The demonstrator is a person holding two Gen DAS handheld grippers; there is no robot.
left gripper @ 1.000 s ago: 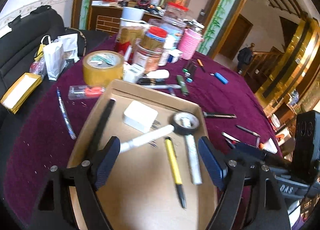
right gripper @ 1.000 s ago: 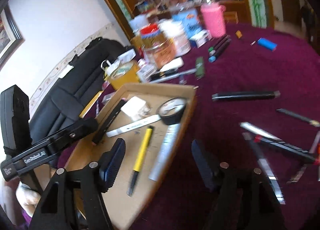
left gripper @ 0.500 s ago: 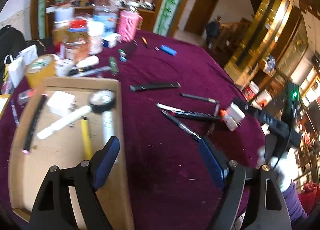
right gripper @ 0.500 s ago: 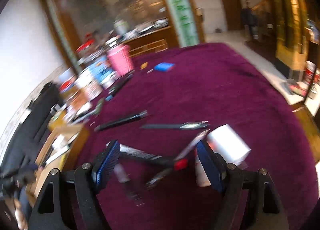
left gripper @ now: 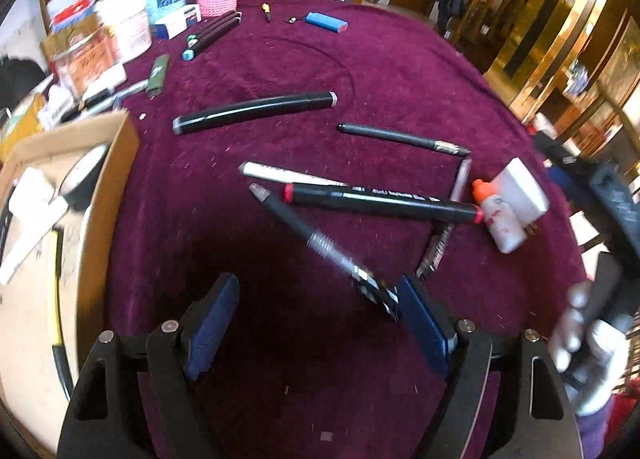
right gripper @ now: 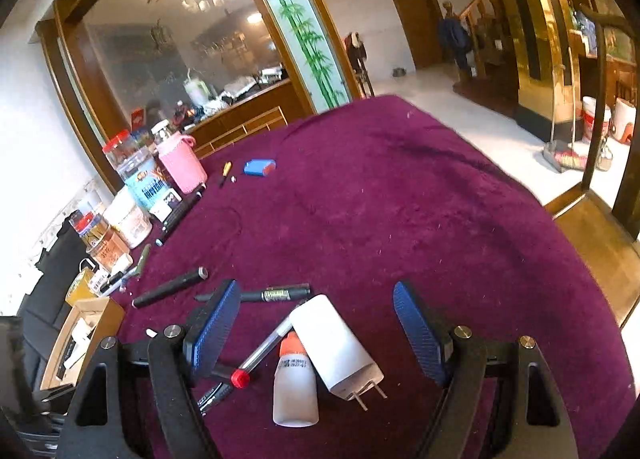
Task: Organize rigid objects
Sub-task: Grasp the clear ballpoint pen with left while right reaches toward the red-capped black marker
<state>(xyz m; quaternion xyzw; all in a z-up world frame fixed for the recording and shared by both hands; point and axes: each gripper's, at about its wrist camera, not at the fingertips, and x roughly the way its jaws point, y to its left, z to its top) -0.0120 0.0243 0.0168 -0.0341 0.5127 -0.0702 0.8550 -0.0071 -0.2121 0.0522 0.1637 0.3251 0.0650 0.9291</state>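
Hovering, both jaws released; white bottle (right gripper: 295, 387) label (print too small) unreadable beside charger (right gripper: 334, 343).

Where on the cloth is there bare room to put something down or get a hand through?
Bare: the wide stretch of purple tablecloth beyond the white charger, toward the far and right edges. Also the strip between the cardboard tray and the crossed pens. Crowded: the jars along the left edge, and the pen pile.

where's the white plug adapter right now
In the right wrist view the white plug adapter lies on the purple tablecloth between the open right gripper's fingers, prongs toward the camera, touching the small orange-capped bottle on its left.
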